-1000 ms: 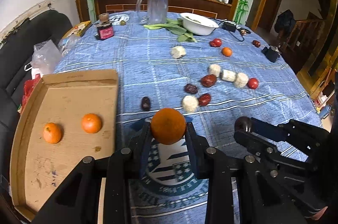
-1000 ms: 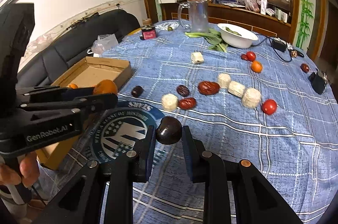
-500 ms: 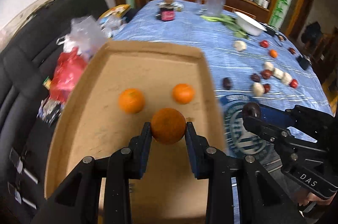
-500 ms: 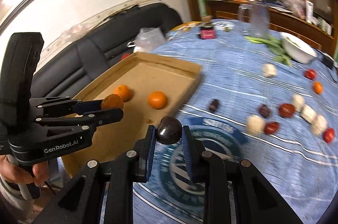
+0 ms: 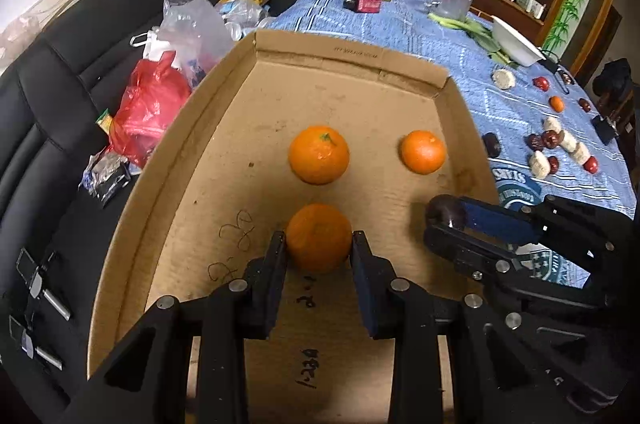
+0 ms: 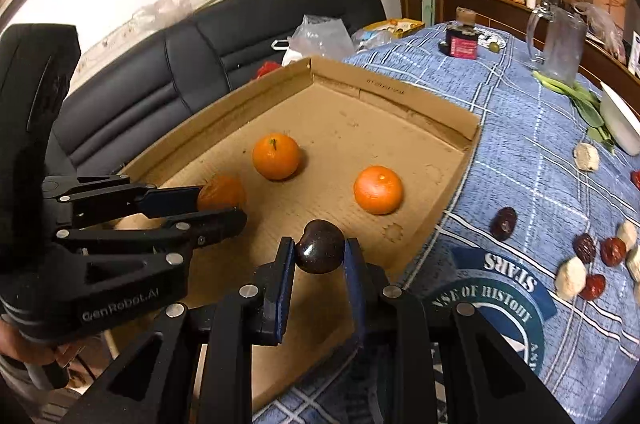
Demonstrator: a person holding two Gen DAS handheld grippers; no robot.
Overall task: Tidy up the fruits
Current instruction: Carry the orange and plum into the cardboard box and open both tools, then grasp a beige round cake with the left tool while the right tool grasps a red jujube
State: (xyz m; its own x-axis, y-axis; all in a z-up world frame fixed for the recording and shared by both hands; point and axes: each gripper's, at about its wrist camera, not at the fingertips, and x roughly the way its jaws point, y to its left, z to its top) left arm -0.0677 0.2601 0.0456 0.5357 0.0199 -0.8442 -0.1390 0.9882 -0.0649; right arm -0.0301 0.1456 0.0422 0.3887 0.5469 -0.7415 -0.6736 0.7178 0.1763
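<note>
The left gripper [image 5: 319,238] is pinching a round orange mandarin [image 5: 319,237] between its black pads, holding it above the floor of the shallow brown cardboard tray [image 5: 224,152]; whether the fruit is touching the cardboard cannot be told. The right gripper [image 6: 320,253] is clamping a small, glossy, dark brown date-like fruit [image 6: 320,251] over the tray's near right corner. In the right wrist view the left tool's black body is showing the white lettering "GenRobot.AI".

Two loose orange mandarins are lying on the tray floor: a larger one with a green stem [image 5: 319,154] just beyond the held mandarin, and a smaller one [image 5: 423,151] to its right. Scrawled pen marks and handwritten digits, not clearly readable, are showing on the cardboard.

The tray is sitting on a blue checked tablecloth [image 6: 516,128] bearing a round emblem reading "STARS" and "OF HISTORY". Further dark red dates [image 6: 613,251] and pale cream lumps [image 6: 571,277] are lying scattered to the right, well apart from the tray.
</note>
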